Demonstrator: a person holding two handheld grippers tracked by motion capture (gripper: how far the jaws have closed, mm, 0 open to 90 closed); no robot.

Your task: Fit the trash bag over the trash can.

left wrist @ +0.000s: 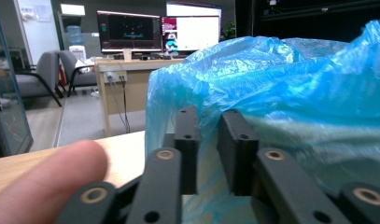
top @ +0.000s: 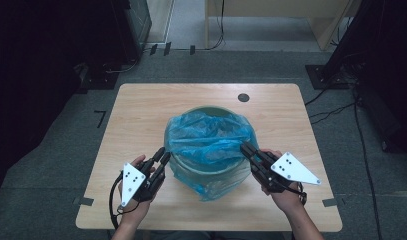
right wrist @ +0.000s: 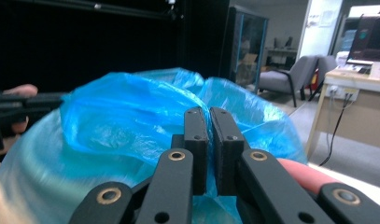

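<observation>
A: Where does the high view sit?
B: Above the near edge of the bench (top: 141, 100), looking forward and down on the blue bag (top: 211, 140).
A: And the two gripper views?
B: Each is low and very close, facing the blue bag (left wrist: 281, 79) from opposite sides. All three share it (right wrist: 131, 112).

The left hand-held gripper (left wrist: 210, 140) has its two black jaws a narrow gap apart, just before the crumpled blue plastic bag (left wrist: 281, 88). A fingertip (left wrist: 43, 182) shows lower left over the wooden worktop (left wrist: 117, 149); monitors (left wrist: 159, 32) glow behind.
</observation>
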